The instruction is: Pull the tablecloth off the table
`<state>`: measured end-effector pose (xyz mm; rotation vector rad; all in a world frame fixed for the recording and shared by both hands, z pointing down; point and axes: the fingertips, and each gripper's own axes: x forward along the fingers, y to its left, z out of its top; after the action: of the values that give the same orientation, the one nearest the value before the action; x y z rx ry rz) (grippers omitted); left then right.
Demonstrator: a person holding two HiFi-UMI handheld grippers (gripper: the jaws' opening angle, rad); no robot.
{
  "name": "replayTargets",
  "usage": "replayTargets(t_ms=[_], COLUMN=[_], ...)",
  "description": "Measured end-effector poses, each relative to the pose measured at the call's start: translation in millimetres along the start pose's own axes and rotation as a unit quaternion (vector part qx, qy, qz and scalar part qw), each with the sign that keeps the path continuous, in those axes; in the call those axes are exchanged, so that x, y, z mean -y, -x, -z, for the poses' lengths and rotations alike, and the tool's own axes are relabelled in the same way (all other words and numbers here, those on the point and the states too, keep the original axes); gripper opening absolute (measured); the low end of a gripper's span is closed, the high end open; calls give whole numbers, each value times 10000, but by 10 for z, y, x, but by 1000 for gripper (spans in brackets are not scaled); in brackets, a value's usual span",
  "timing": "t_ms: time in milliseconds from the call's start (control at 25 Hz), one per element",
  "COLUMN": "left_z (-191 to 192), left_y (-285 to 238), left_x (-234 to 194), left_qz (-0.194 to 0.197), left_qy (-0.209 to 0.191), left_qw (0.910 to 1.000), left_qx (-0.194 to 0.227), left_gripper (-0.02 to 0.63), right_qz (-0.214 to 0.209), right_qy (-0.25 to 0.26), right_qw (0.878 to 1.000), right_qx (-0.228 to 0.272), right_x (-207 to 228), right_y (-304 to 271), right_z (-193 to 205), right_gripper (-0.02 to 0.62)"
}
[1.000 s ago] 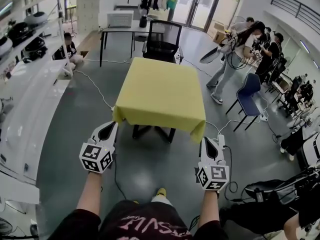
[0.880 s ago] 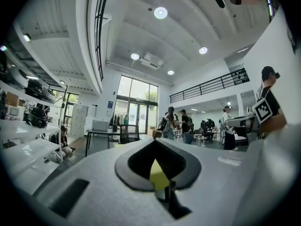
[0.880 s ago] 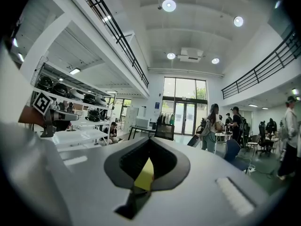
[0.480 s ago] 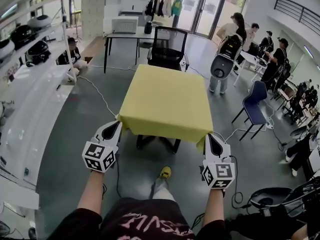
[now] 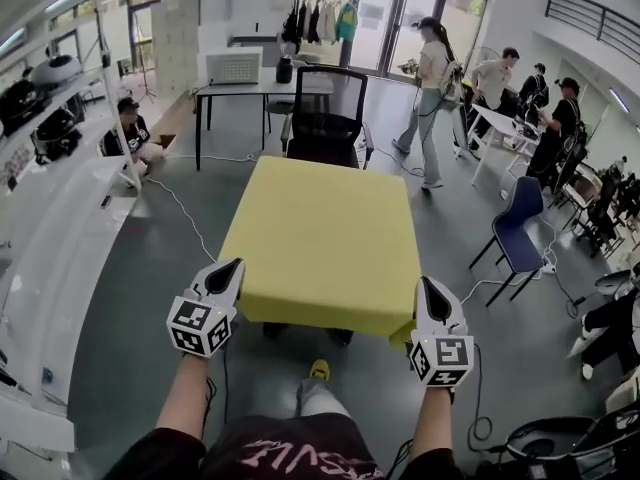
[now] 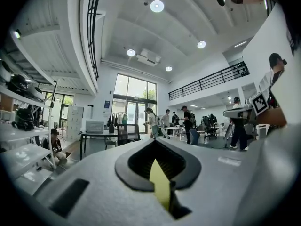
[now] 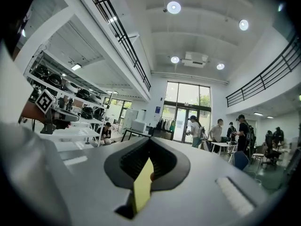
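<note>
A yellow tablecloth (image 5: 320, 233) covers a small table in the middle of the head view. Its near edge is stretched flat between my two grippers. My left gripper (image 5: 229, 269) is shut on the near left corner, and a strip of yellow cloth (image 6: 160, 185) shows pinched between its jaws. At the near right corner my right gripper (image 5: 430, 287) is shut on the cloth too, with a yellow strip (image 7: 141, 185) caught in its jaws. Both grippers point level towards the table. The table's legs (image 5: 272, 330) show under the cloth's near edge.
A black office chair (image 5: 328, 103) stands behind the table and a blue chair (image 5: 520, 233) to its right. A long white counter (image 5: 60, 228) runs along the left. A cable (image 5: 185, 218) lies on the floor. Several people stand at the back right.
Both grippers have moved with the cloth's near corners, which hung down a second ago and are now held up level. The table looks nearer. A person walked from the right towards the back.
</note>
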<state>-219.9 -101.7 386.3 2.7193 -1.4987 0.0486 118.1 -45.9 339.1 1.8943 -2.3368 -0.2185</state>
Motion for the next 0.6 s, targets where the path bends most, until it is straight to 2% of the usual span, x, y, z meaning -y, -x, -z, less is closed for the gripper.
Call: replayTargets(t_ms=[400,600], left_z=[532,547], left_y=[-1781,-2593], left_x=[-731,-998], left_qz=[-309,-478], left_qy=[201,187], left_qw=[9973,9934], left_qx=[-636,-1024], left_gripper=[5,5], right_qz=[-358,-704], right_qy=[147,274], right_qw=[9979,9934], right_qx=[-526,-867], right_x=[746,1229], right_y=[-2062,-2928], right_z=[636,850], right_gripper=[12,12])
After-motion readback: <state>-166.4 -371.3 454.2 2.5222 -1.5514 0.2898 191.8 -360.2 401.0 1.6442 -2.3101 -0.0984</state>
